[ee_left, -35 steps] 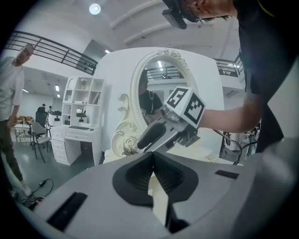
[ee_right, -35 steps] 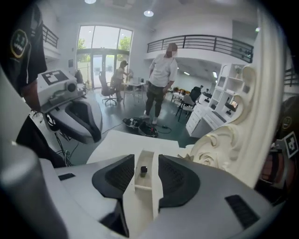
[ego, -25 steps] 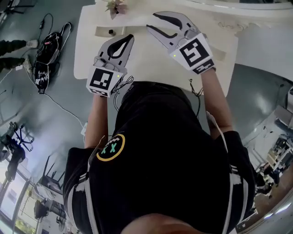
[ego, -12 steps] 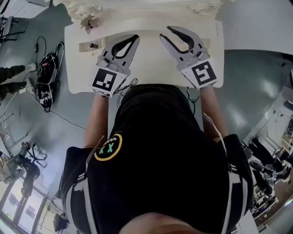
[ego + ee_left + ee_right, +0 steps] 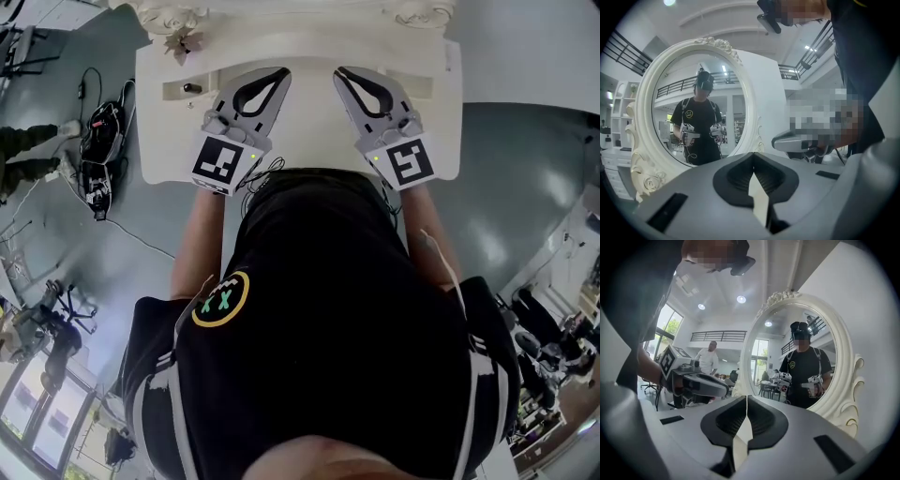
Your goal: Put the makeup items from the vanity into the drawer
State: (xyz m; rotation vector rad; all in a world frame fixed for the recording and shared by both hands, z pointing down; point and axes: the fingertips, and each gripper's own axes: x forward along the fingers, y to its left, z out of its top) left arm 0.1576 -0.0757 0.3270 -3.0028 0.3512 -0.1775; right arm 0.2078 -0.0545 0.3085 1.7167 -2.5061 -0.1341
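Observation:
The white vanity top [image 5: 300, 141] lies below me in the head view. Both grippers hover over its middle, side by side, pointing at the mirror. My left gripper [image 5: 278, 74] is shut with nothing in it; its own view shows the jaws [image 5: 753, 155] meeting. My right gripper [image 5: 341, 73] has its jaws closing until they touch, also with nothing between them [image 5: 746, 397]. A small dark makeup item [image 5: 190, 88] sits in a shallow recess [image 5: 171, 92] at the table's far left, beyond the left gripper. No drawer shows in any view.
An oval mirror in an ornate white frame [image 5: 641, 154] stands at the back of the table and reflects the person holding both grippers. A dried flower sprig [image 5: 180, 43] sits at the back left corner. Cables and a dark bag [image 5: 97, 141] lie on the grey floor to the left.
The right gripper's jaws have come together from wide apart. It has drawn back and now sits level with the left gripper over the table's middle. The left gripper stayed shut.

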